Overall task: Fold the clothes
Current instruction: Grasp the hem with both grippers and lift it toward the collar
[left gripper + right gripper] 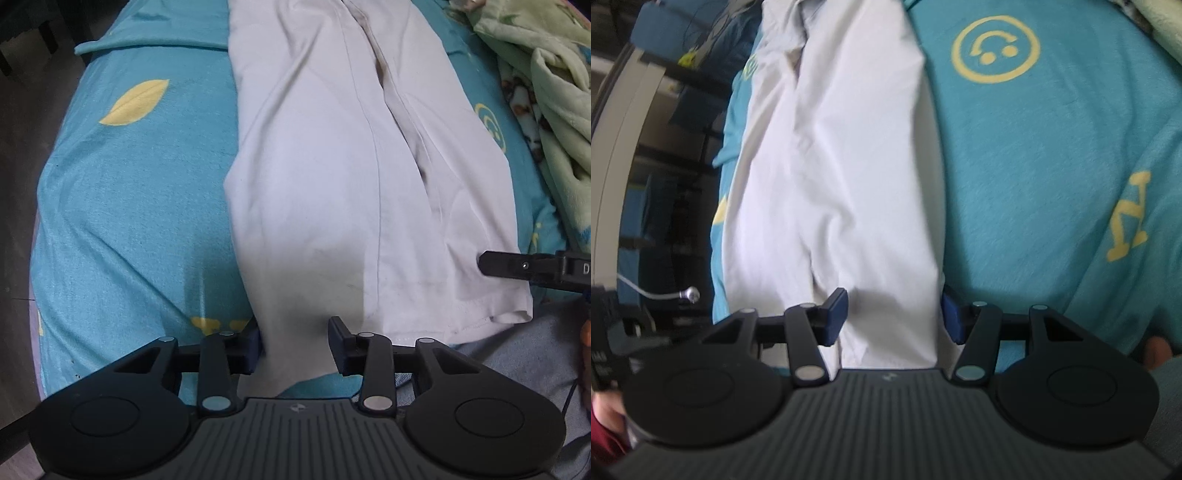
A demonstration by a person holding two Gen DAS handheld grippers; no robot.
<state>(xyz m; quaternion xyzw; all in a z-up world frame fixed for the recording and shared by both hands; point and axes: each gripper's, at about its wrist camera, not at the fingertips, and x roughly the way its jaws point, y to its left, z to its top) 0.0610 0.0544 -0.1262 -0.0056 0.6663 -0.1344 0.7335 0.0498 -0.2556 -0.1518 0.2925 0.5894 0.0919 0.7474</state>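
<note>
**Me:** Both my claws sit at the near hem of the white trousers, which lie lengthwise on the teal bedsheet, legs side by side and running away to the far end of the bed.

**Partner:** Are the claws closed on anything?

**Me:** My left gripper points almost straight down with its jaws set either side of the left leg's hem. Cloth lies between the pads, but I see a gap on both sides, so it is not clamped. My right gripper straddles the right leg's hem in the same way, jaws apart and cloth between them. The pads look close to the fabric, yet I cannot see them pressing.

**Partner:** How will it handle?

**Me:** I judge it light and limp, a thin woven cloth that drapes, wrinkles and sags wherever it is unsupported. It is not fragile. It may slide on the sheet, or drag the sheet up with it.

**Partner:** Where should you grip?

**Me:** At the two hem corners, one per claw, taking both layers of each leg. Then I would lift evenly so the legs stay aligned when carried towards the far waistband. The green blanket on the far right is worth keeping clear of.
</note>
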